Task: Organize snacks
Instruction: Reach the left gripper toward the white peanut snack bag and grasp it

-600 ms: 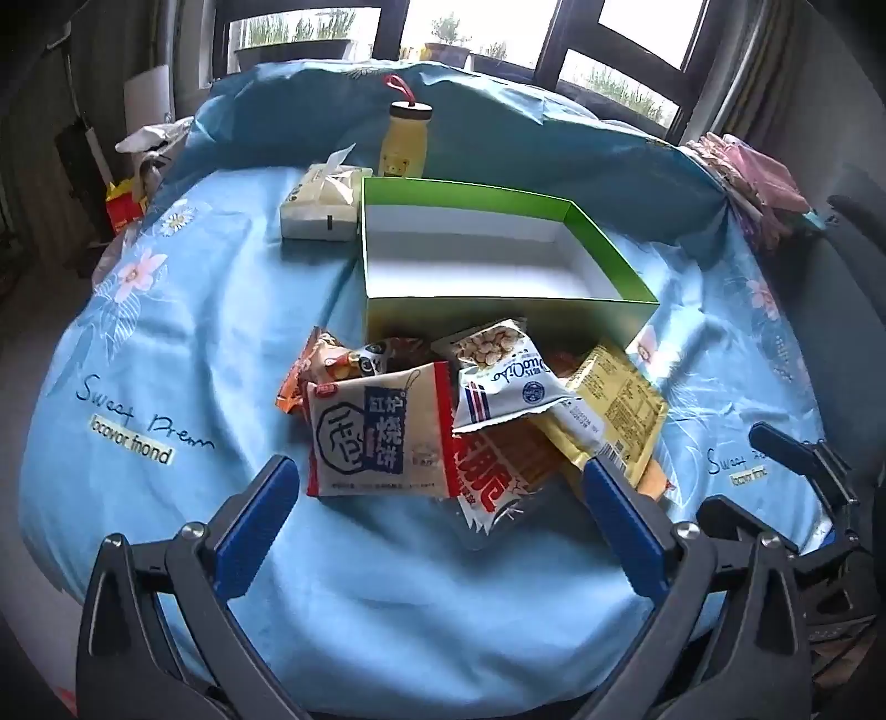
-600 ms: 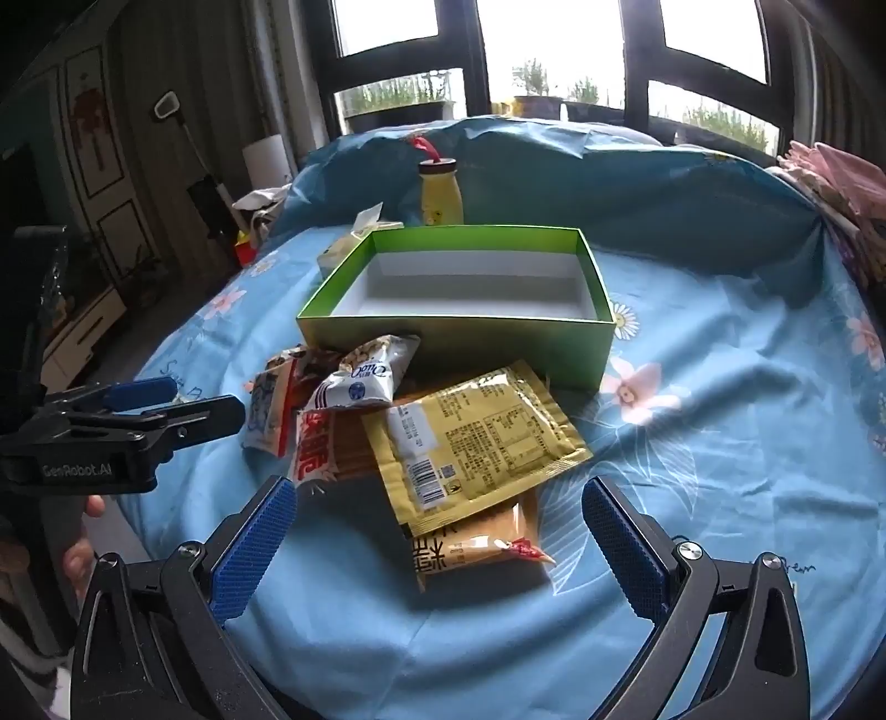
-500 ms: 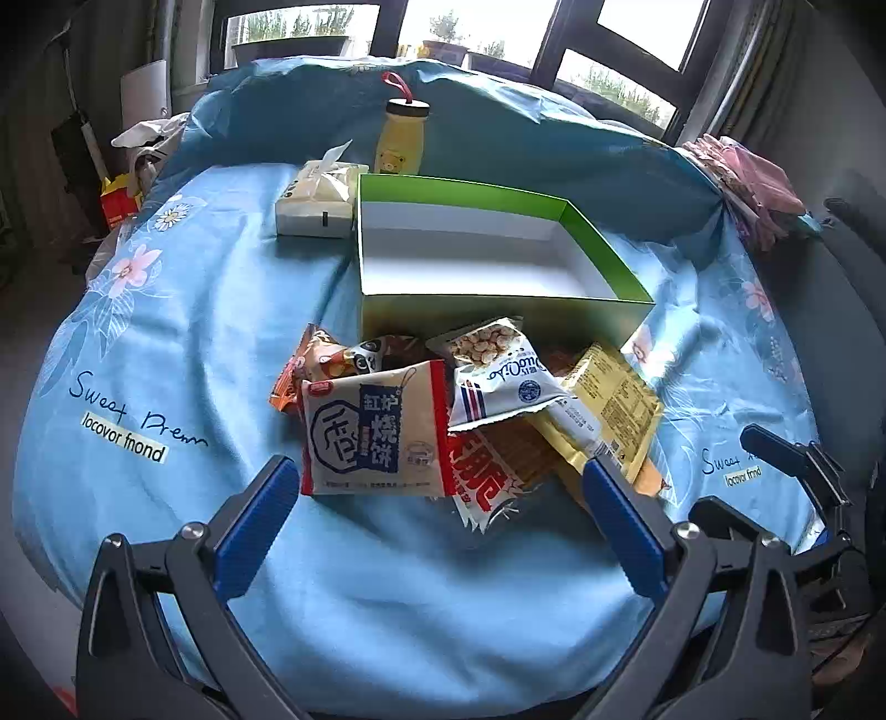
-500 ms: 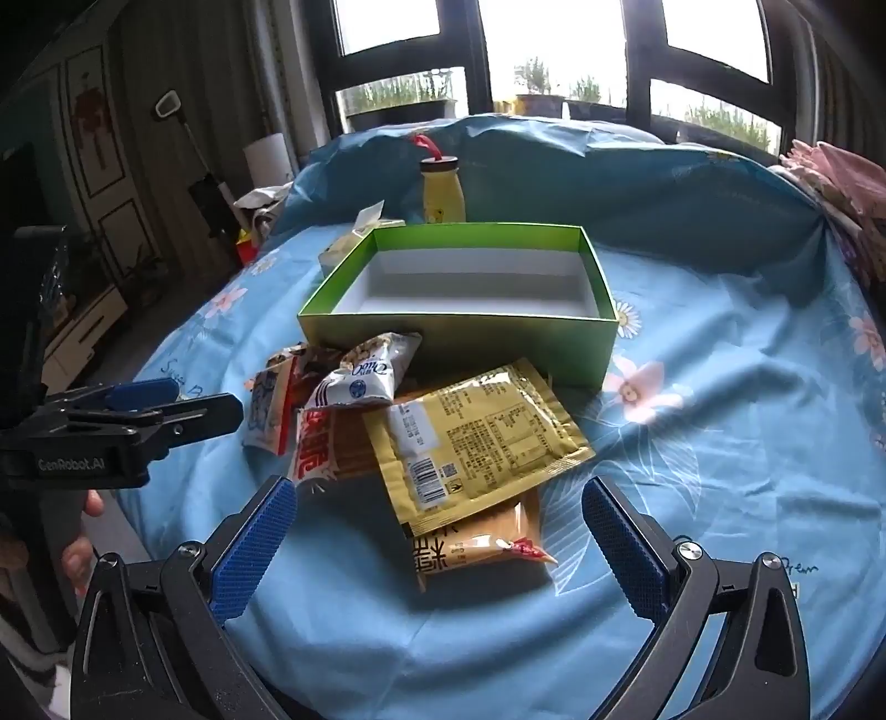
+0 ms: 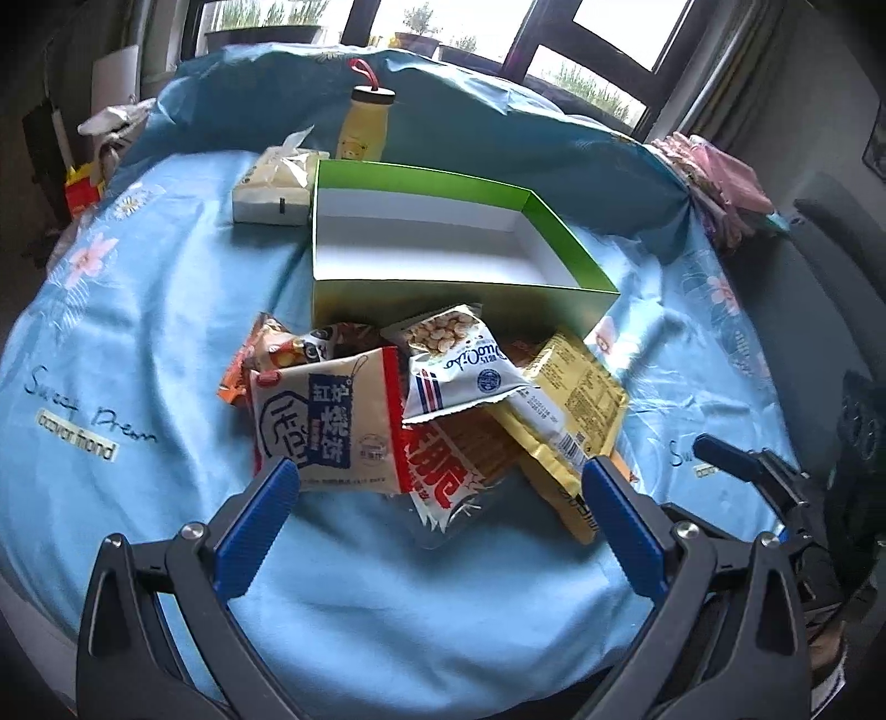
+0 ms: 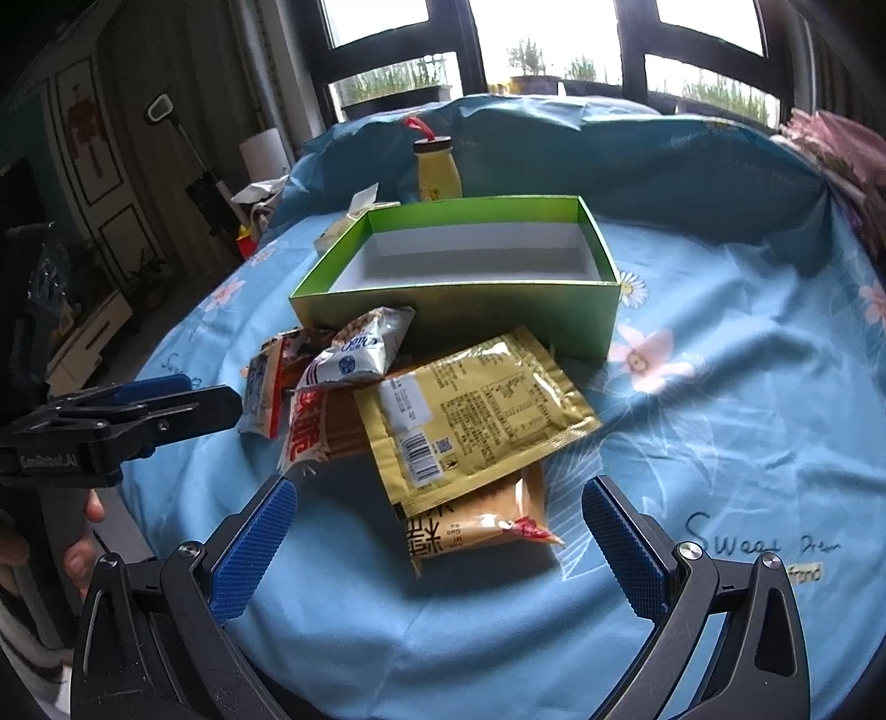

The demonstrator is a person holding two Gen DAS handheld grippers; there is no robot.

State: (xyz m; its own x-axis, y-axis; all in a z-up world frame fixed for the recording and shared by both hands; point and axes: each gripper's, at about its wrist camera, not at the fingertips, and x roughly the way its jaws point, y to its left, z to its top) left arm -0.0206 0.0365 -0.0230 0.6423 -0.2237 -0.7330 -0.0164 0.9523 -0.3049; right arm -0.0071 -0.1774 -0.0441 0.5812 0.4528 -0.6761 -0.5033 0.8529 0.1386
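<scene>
Left wrist view, left gripper (image 5: pixel 437 487) spread wide over snack packets (image 5: pixel 421 410), right gripper (image 6: pixel 440 512) likewise released, empty green box (image 5: pixel 443 293) behind.

Daylight is pouring in from the windows (image 6: pixel 559 50) behind, blowing the panes out white. The room's left side is sitting dim. Fisheye distortion is bending the edges, with corners vignetting black. Focus is holding sharp.

Dark-framed windows (image 6: pixel 554 50) behind, daylight bright (planters (image 5: pixel 266 39) on sill); blue floral cloth (image 5: pixel 138 310) covers table.
</scene>
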